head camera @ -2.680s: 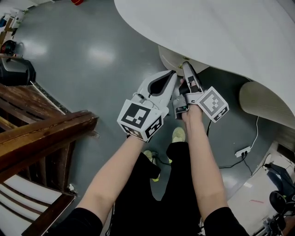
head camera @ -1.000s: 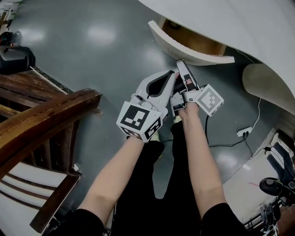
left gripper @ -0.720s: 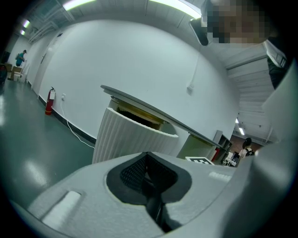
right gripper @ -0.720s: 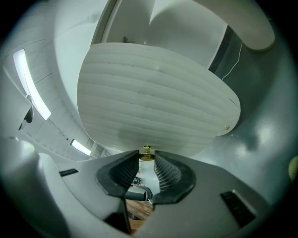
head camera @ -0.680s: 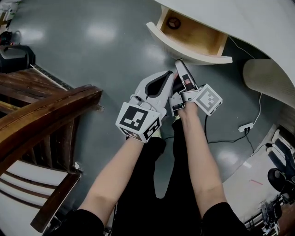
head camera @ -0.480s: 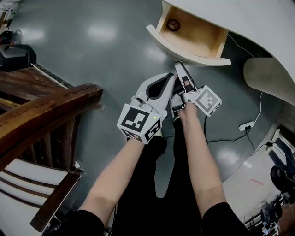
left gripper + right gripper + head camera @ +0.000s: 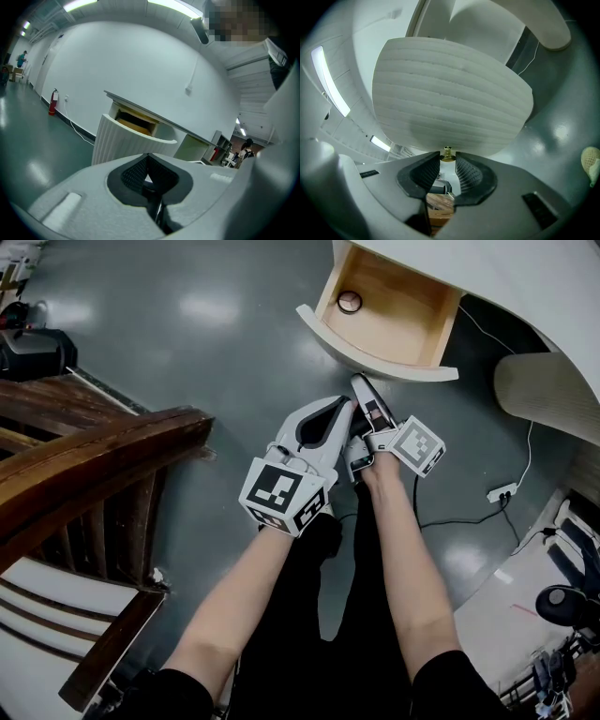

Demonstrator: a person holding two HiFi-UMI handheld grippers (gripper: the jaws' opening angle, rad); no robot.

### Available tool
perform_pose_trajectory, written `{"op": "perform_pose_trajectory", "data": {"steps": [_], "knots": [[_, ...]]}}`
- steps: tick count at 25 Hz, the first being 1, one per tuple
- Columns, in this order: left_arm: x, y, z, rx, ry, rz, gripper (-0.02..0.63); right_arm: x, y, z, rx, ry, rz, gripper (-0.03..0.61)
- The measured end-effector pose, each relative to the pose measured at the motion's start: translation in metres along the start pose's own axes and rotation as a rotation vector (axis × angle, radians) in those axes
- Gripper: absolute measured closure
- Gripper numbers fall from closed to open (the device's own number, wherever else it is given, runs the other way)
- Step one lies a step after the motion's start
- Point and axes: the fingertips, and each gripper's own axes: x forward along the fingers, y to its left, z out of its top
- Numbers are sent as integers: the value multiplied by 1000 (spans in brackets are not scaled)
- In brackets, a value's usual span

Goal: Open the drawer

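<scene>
The drawer (image 7: 375,362) stands pulled out from under the white curved table (image 7: 525,277); its wooden inside is bare except for a small round ring-like thing (image 7: 349,302) at the back left. My right gripper (image 7: 360,382) reaches the ribbed white drawer front (image 7: 450,93), and its tips are shut on the small brass knob (image 7: 447,151). Beside it on the left, my left gripper (image 7: 347,407) is shut with nothing between its pads and stays apart from the drawer. In the left gripper view the drawer (image 7: 131,136) shows ahead, beyond the left gripper (image 7: 148,158).
A dark wooden chair (image 7: 94,474) stands close at the left. A white table leg (image 7: 544,395) is at the right, with a cable and power strip (image 7: 497,493) on the grey floor beside it. A black bag (image 7: 33,352) lies at the far left. The person's legs are below the grippers.
The drawer has slid farther out of the table toward me, showing more of its wooden inside and the round thing. Both grippers have drawn back with it, side by side.
</scene>
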Motion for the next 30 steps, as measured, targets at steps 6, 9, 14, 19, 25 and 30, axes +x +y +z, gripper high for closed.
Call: {"op": "perform_pose_trajectory", "data": {"steps": [6,9,14,19,25,30], "knots": [[-18,-1,0,-2,0,9,604,-8,0,-17,15,17,-10,466],[-22,-4,1,-1,1,11,604,-13,-1,-22,19,30,-28,466],[-29,-6,4,2,-3,15,604,-12,0,-23,56,19,-11,465],[-37,-7,8,2,2,18,604,-20,1,-29,96,36,8,453],[-48,-12,17,6,11,16,604,-45,14,-41,21,77,-43,529],[-67,-25,38,27,41,13,604,-73,61,-36,-98,123,-47,554]]}}
